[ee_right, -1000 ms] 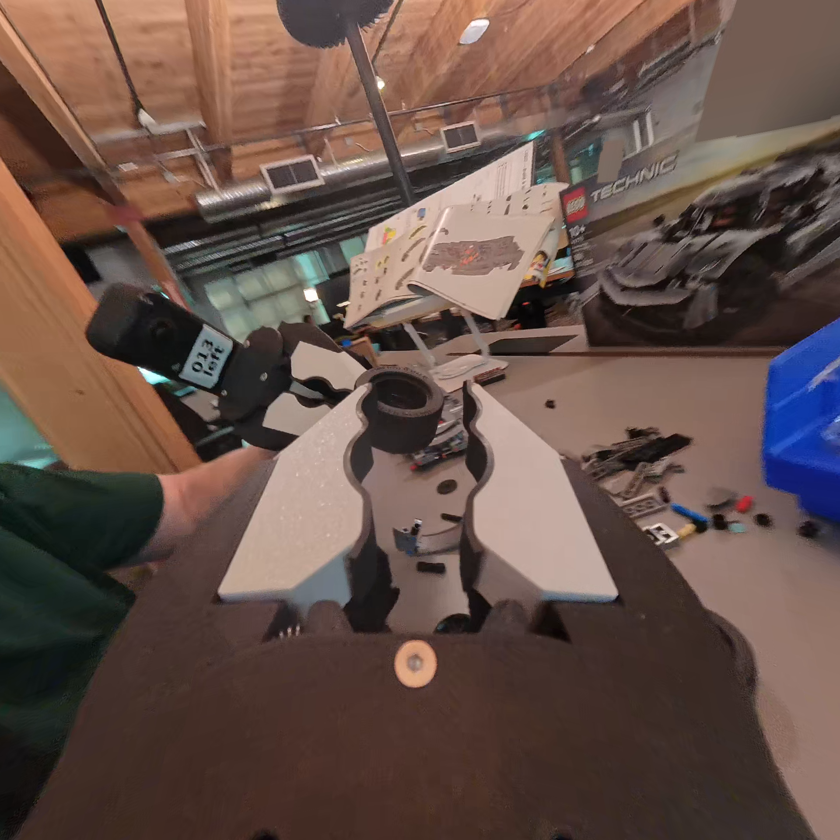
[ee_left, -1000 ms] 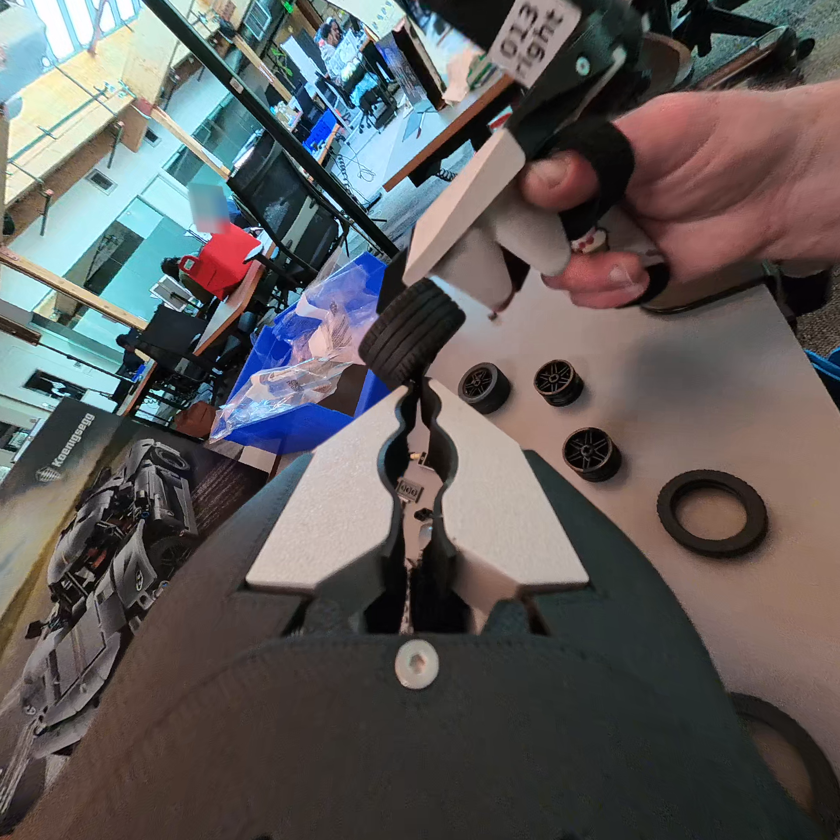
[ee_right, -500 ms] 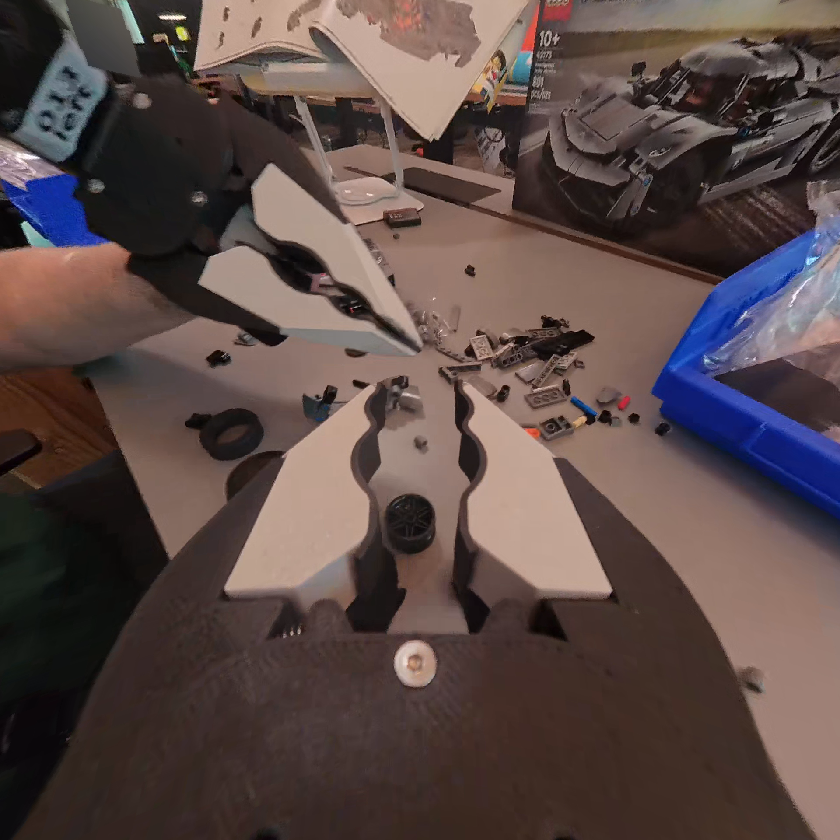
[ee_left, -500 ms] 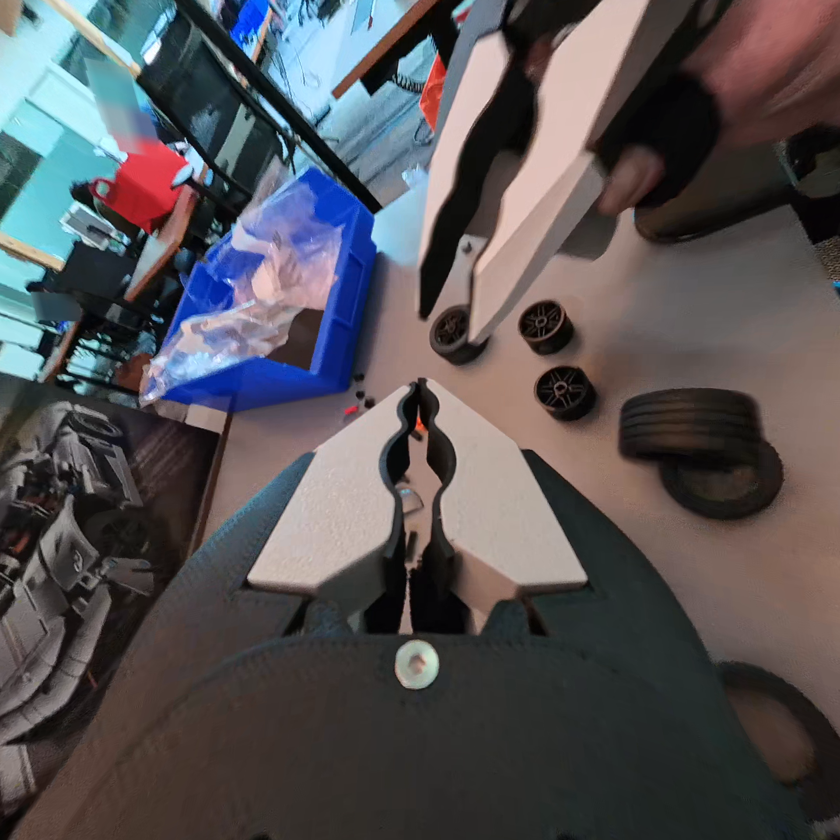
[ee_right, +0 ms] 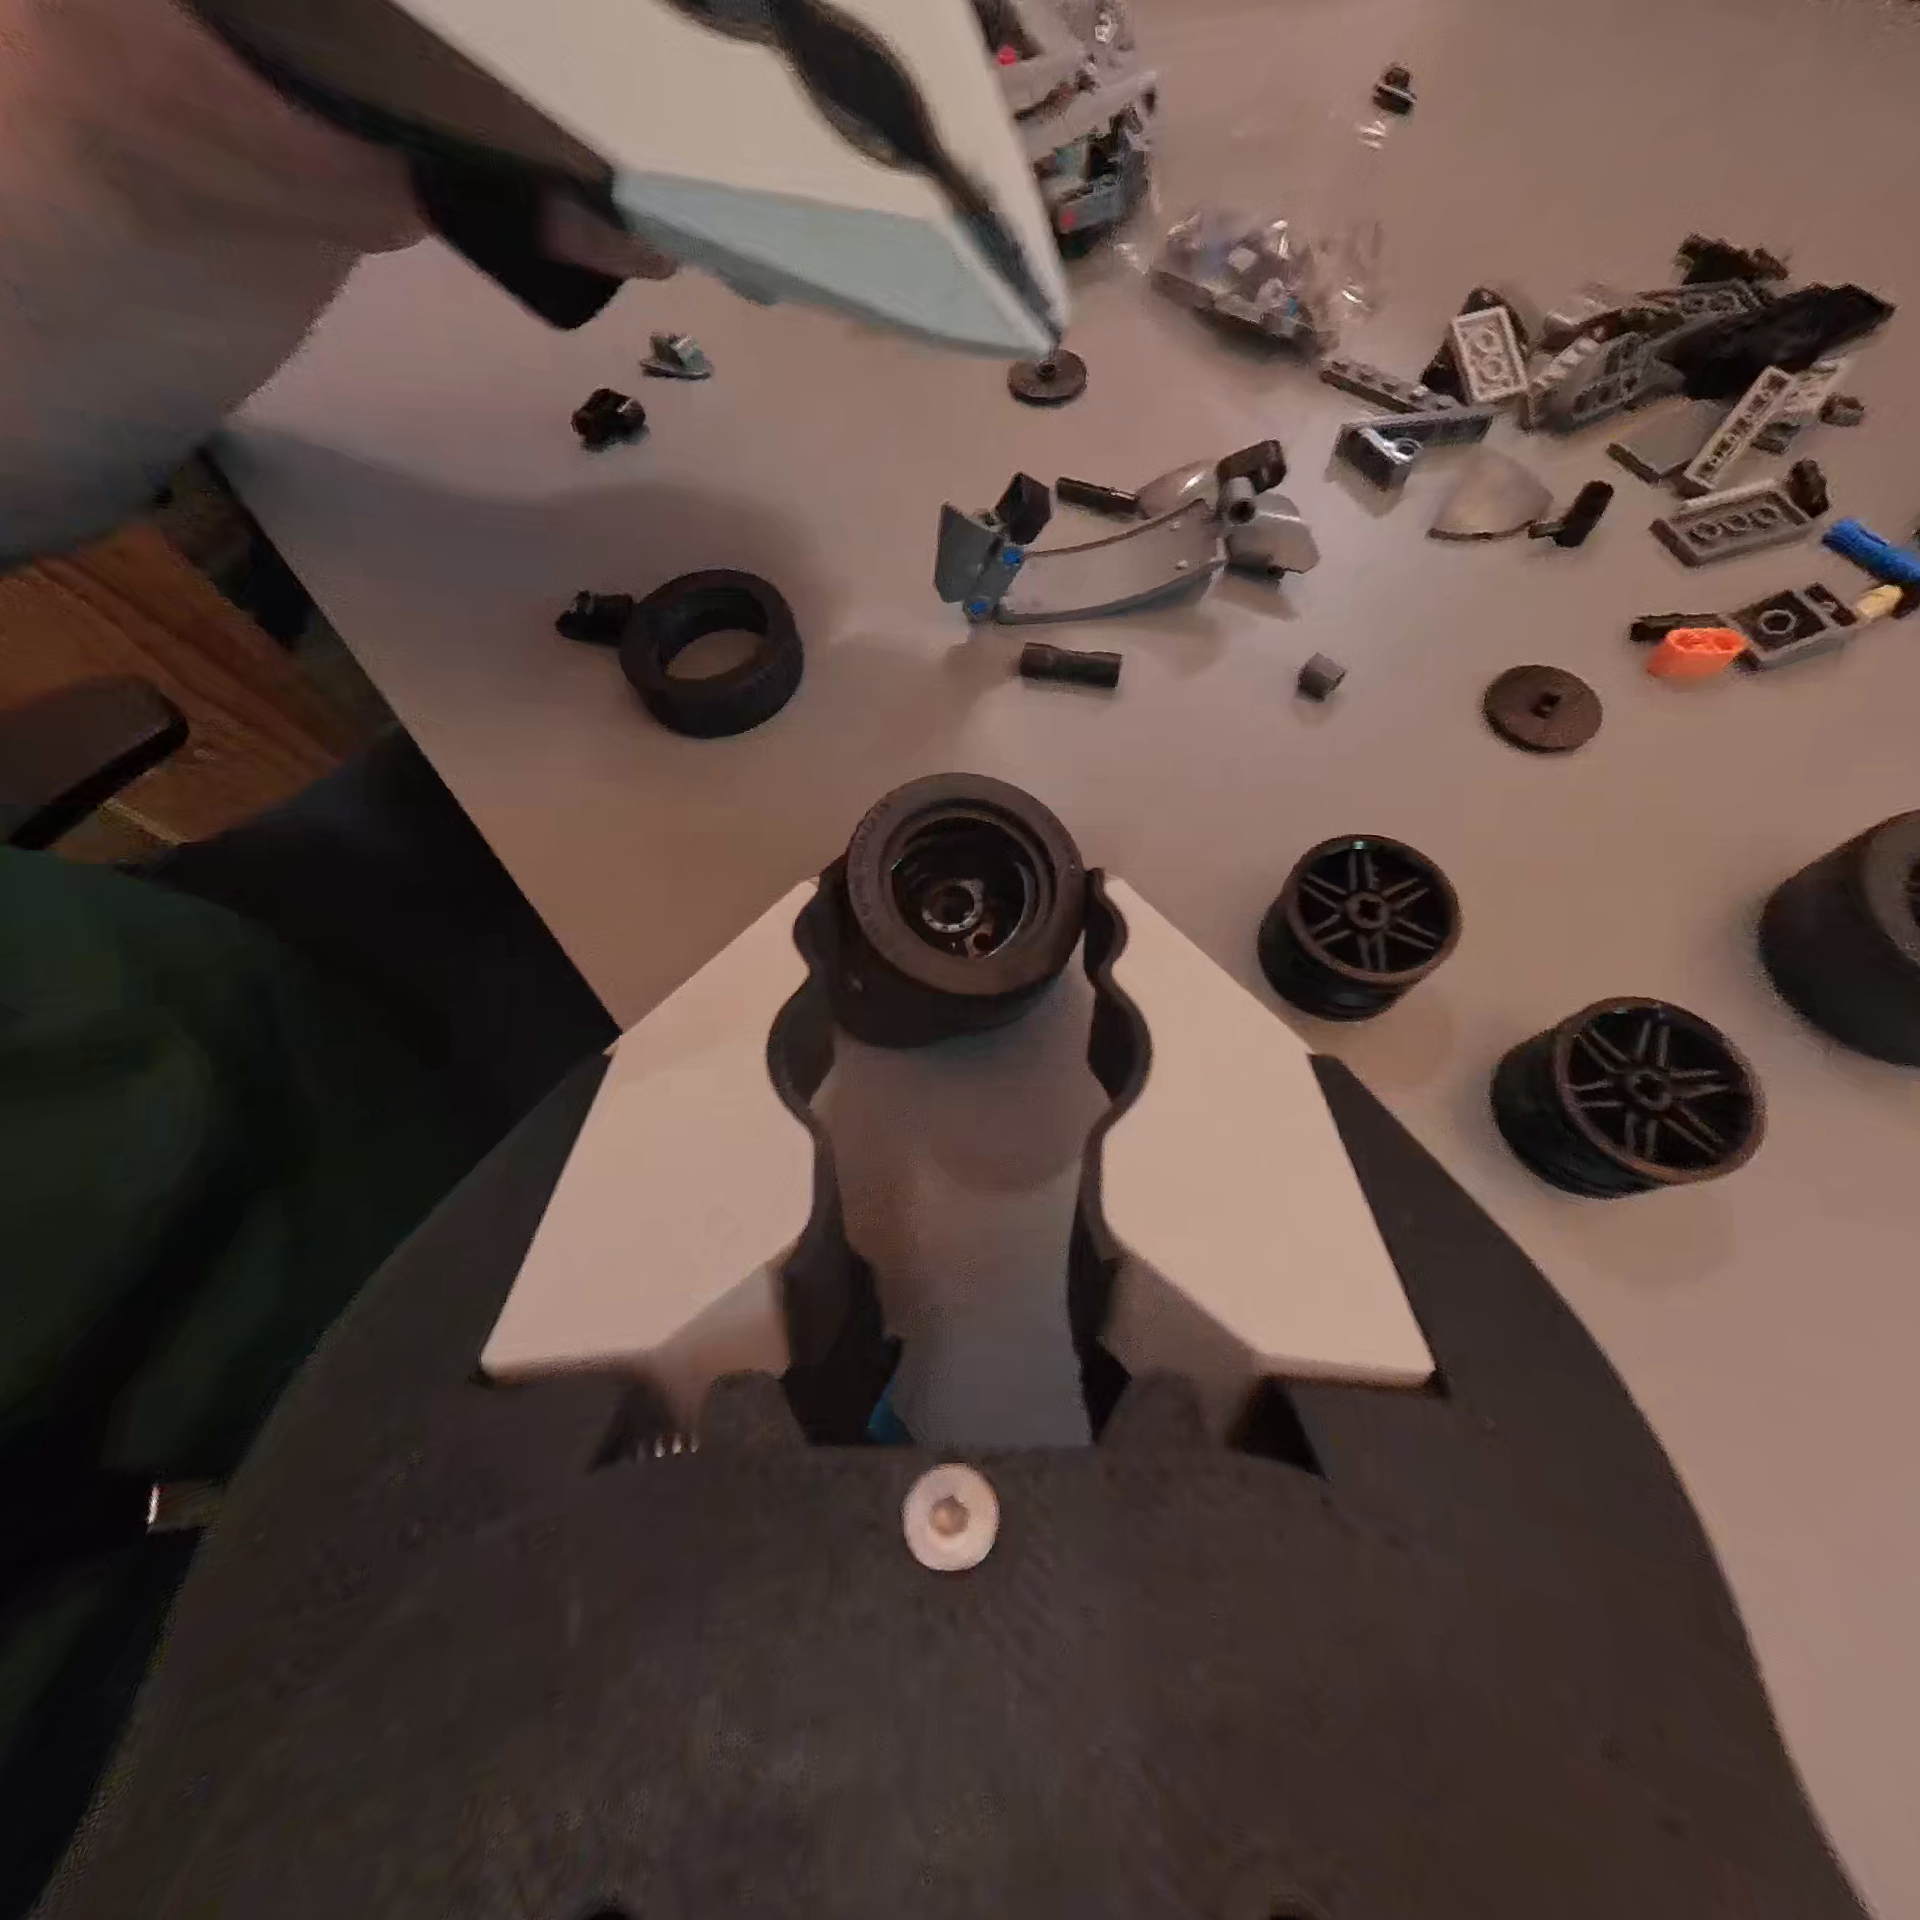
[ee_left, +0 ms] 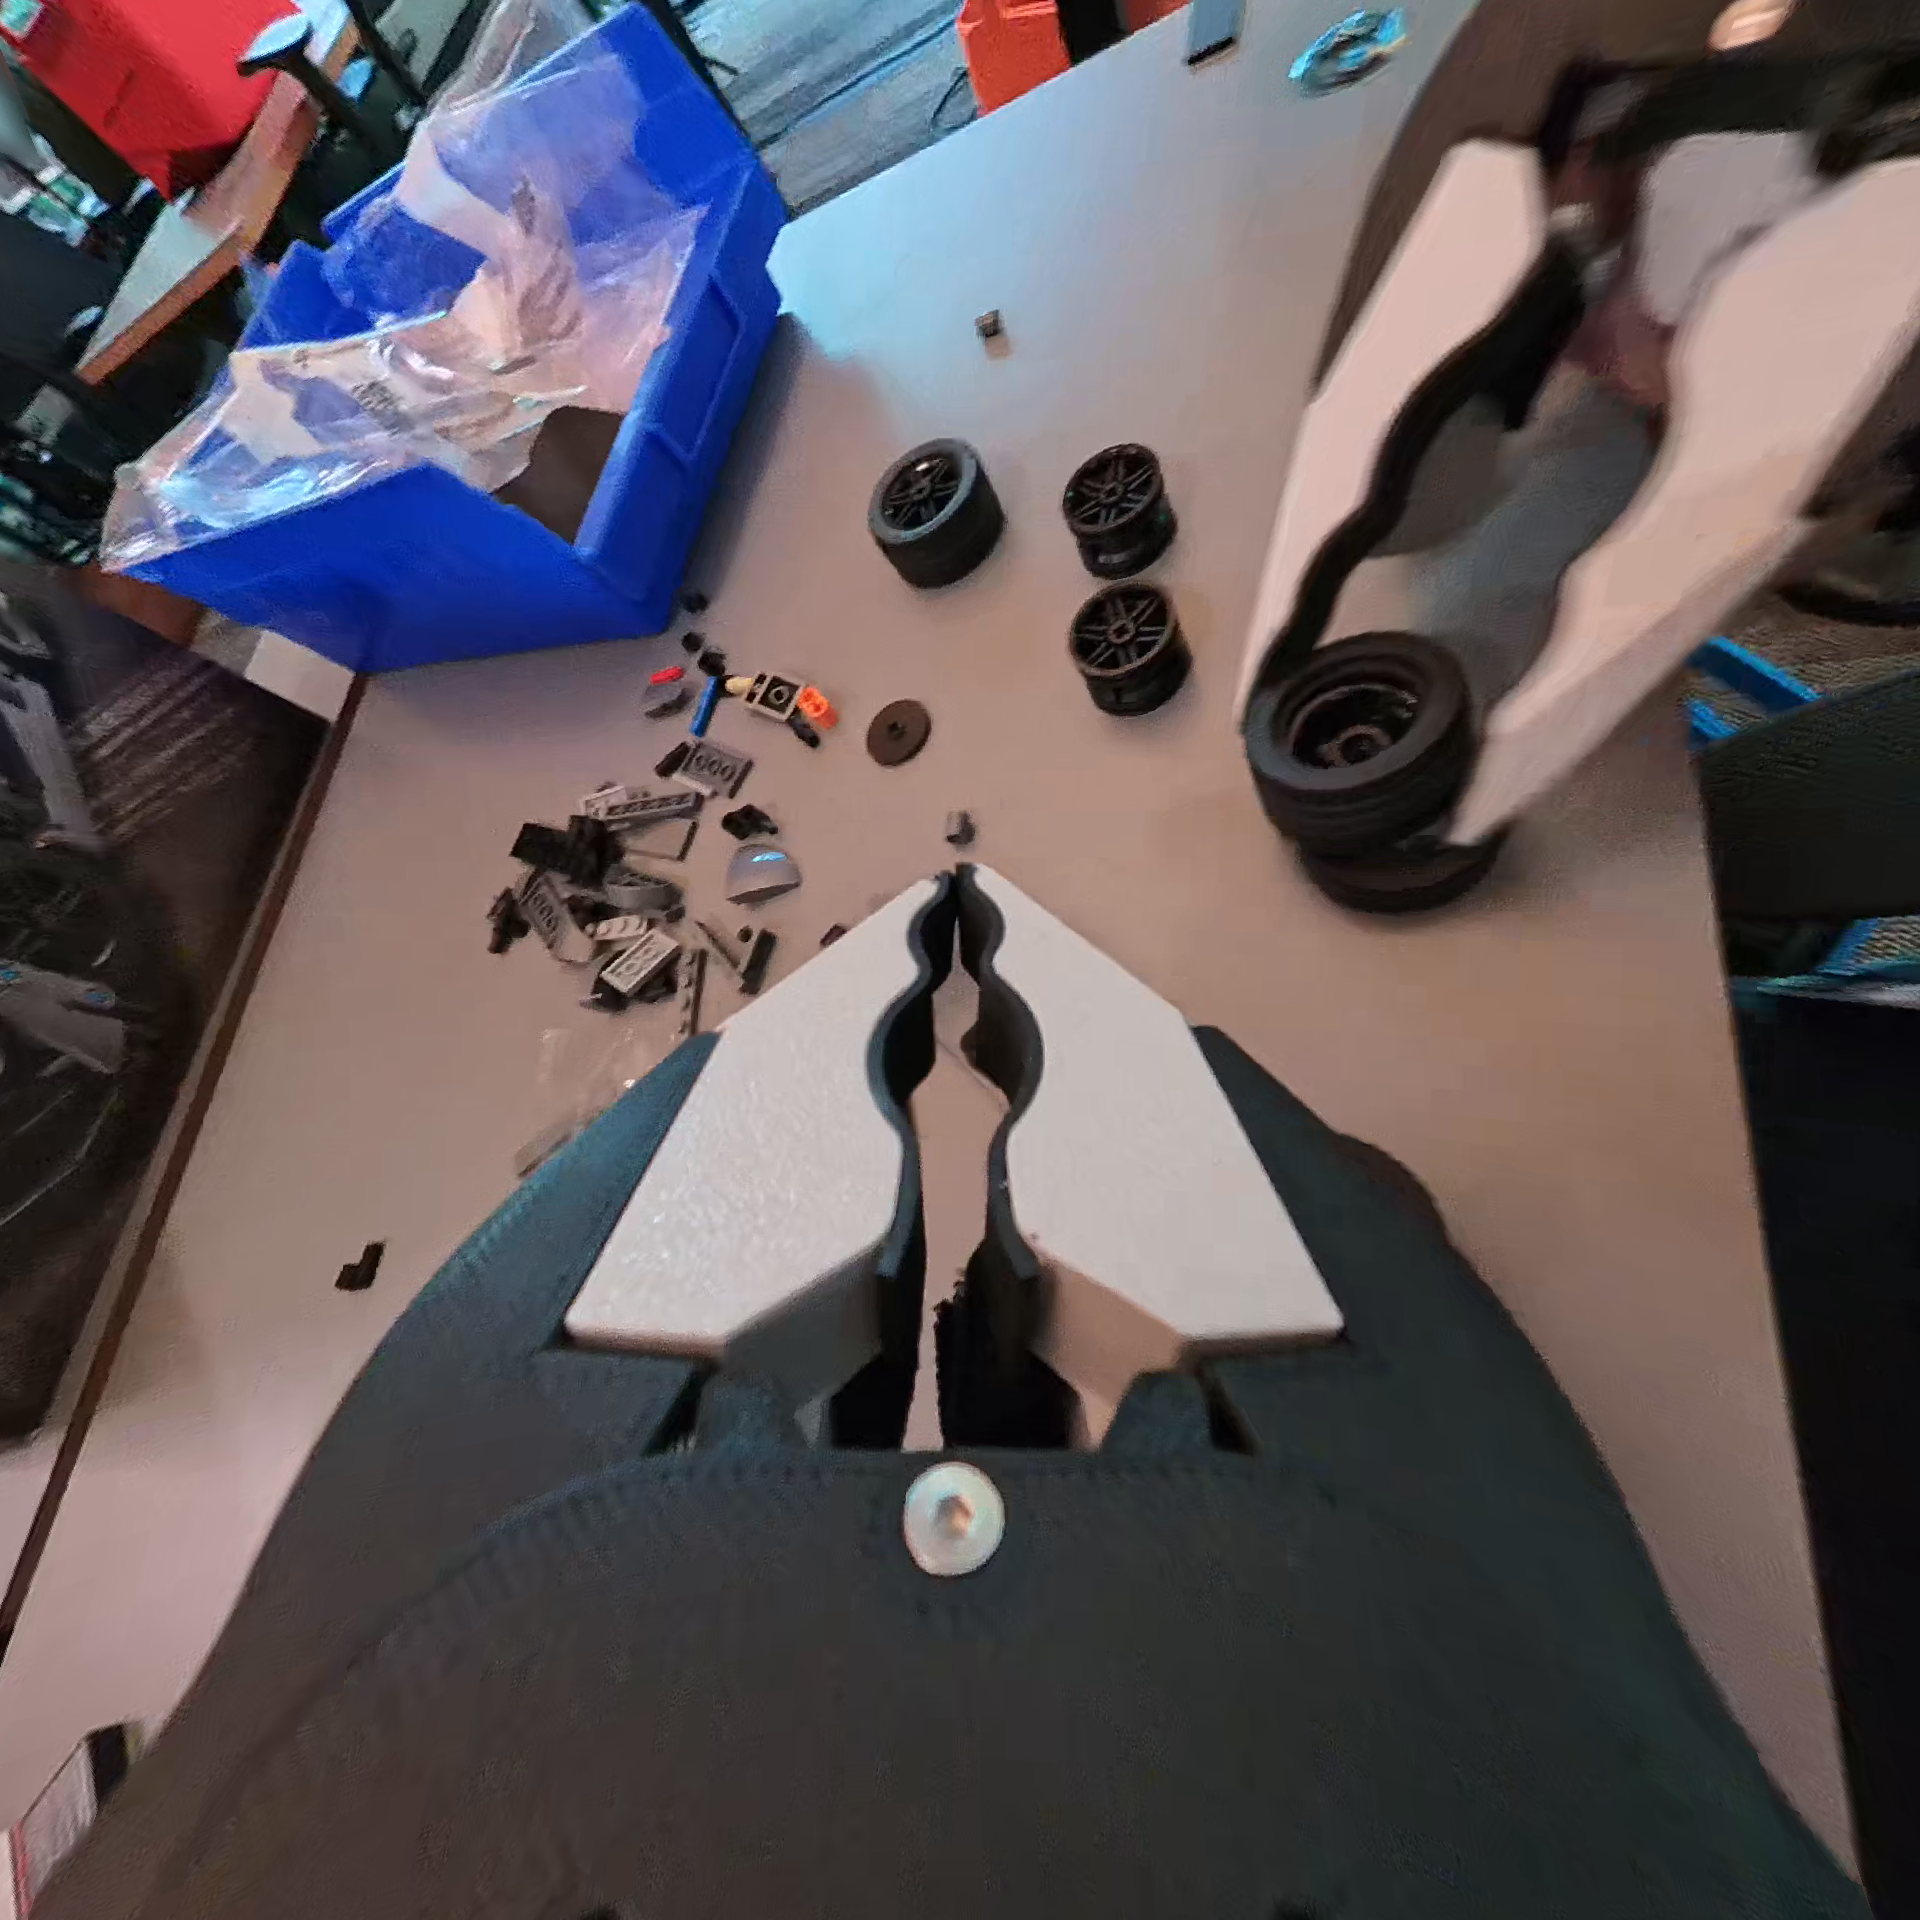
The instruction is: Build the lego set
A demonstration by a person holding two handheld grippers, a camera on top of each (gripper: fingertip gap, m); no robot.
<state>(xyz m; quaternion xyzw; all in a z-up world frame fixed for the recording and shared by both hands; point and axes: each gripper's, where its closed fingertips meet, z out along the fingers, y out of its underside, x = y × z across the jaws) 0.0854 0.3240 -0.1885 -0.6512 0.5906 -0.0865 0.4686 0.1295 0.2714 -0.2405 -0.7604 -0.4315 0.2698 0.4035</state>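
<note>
My right gripper is shut on a black tyre with a hub showing inside it, near the table's edge. In the left wrist view the right gripper holds this tyre on top of another tyre. My left gripper is shut and empty above the table, near a pile of small grey and black pieces. It shows at the top of the right wrist view. Two bare rims and a tyred wheel lie beyond.
A blue bin with clear plastic bags stands at the back left. The set's box lies along the left edge. A loose tyre, a grey curved sub-assembly, a black disc and two rims lie on the table. The black disc is about 12 centimeters from both grippers' fingertips. Seen from the left wrist view as well.
The right gripper carried a tyre, then stood open over a rim, and now grips the tyre on the stack. The left gripper stayed shut and tilted down towards the loose pieces.
</note>
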